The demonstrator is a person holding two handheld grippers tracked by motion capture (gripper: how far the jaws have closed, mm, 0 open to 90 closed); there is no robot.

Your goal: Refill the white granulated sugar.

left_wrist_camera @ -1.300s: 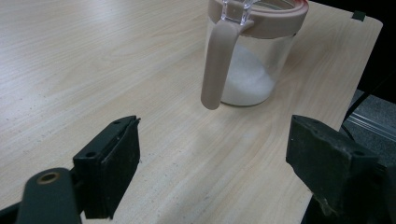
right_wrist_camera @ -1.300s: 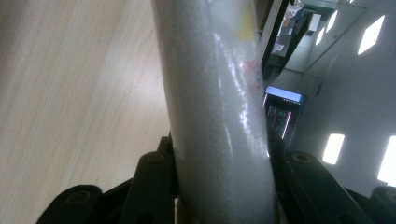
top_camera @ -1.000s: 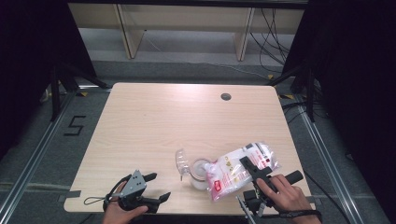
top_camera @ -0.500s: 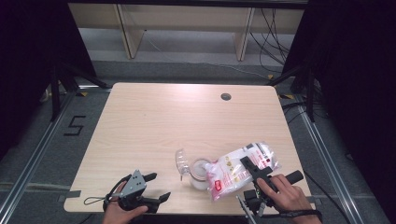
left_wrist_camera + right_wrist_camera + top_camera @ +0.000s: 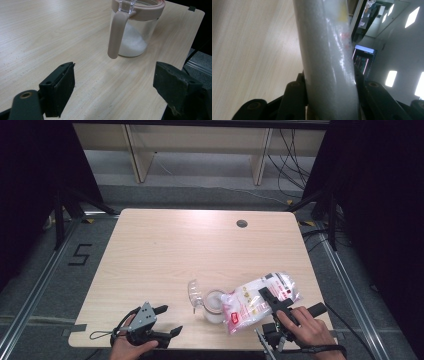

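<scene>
The right hand-held gripper [image 5: 267, 297] is clamped on a bag [image 5: 260, 300] of white granules, jaws closed partway onto its body, and holds it tilted with its mouth toward the jar [image 5: 214, 305] just ahead and to its left on the tabletop [image 5: 200, 250]. The left hand-held gripper [image 5: 167, 320] rests wide open and empty, with the jar ahead of its jaws and apart from them. Risk: the jar is unsupported, so pressure from the bag can push or tip it; the soft bag can also sag in the grip and spill granules beside the rim. The hinged lid [image 5: 192, 290] stands open on the far side and can catch the bag. The left gripper view shows the jar's handle [image 5: 116, 35] and the granules [image 5: 132, 42] lying low in the jar, details too small in the high view. The right gripper view shows the jaws pressing the bag [image 5: 327, 62] on both sides, while the high view gives the spacing between bag and jar.
</scene>
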